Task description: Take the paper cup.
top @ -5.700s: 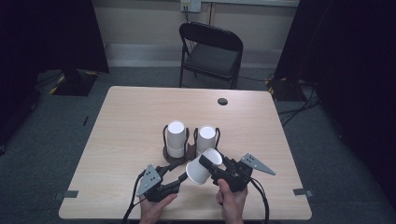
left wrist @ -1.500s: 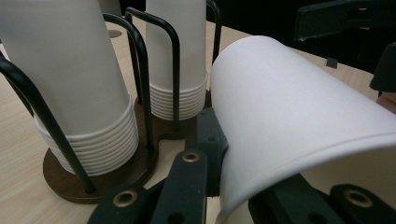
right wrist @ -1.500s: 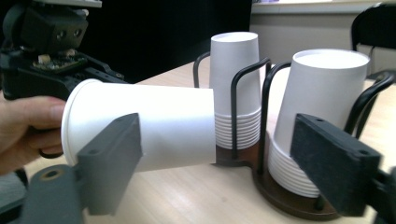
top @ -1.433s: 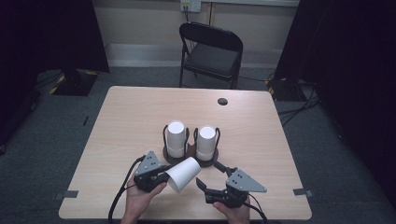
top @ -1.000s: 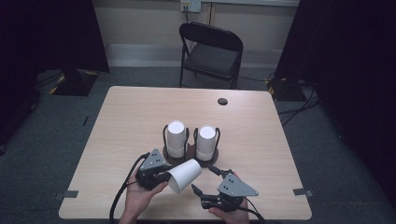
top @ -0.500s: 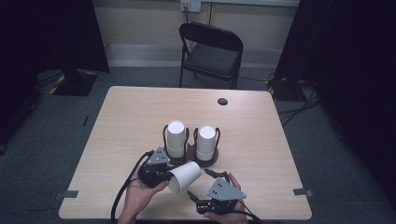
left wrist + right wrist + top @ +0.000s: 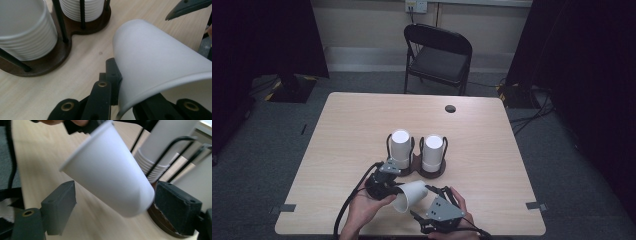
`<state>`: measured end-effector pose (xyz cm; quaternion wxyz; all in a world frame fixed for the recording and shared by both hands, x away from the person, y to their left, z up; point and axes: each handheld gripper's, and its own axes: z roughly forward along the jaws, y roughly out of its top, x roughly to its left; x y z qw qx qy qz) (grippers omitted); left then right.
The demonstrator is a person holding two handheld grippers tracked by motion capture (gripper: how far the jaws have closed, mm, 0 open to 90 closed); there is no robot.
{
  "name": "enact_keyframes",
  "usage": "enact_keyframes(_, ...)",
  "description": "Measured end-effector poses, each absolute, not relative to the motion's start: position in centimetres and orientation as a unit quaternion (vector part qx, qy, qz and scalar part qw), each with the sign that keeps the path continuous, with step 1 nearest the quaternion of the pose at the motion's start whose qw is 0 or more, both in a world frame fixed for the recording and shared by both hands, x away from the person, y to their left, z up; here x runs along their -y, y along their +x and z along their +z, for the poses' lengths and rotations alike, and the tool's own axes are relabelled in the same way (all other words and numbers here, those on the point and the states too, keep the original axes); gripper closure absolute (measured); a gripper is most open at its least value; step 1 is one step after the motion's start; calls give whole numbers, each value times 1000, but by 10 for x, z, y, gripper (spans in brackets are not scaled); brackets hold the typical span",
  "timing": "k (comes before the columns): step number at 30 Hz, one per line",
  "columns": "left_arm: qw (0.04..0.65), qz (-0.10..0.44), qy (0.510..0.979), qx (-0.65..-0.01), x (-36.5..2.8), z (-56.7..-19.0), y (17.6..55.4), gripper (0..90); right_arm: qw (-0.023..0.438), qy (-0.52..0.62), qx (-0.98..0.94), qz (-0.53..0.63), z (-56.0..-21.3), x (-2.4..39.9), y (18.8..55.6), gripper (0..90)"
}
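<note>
L claw (image 7: 388, 186) clamped shut, held at near edge; R claw (image 7: 432, 205) beside it, jaws wide, just been closing slightly.

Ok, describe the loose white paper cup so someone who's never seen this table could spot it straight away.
Start at the light wooden table and find the dark wooden holder with two upright stacks of white paper cups near its middle. Just in front of it, near the person's edge, lies the single white paper cup. Unlike the stacked ones, it is tipped on its side, its rim pinched by the left gripper.
</note>
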<state>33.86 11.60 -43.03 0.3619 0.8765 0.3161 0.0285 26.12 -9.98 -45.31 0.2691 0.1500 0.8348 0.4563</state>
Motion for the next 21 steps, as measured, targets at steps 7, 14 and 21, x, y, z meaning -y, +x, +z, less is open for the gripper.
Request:
enact_keyframes(7, 344, 15, 886, -309, -111, -429, 340, 874, 281, 128, -843, 440, -457, 89, 260, 171)
enact_keyframes(14, 328, 1, 895, -302, -109, -426, 344, 873, 294, 95, -850, 427, -456, 82, 263, 147)
enact_keyframes(21, 335, -16, 894, -296, -104, -426, 343, 875, 294, 88, -855, 418, -455, 73, 266, 134)
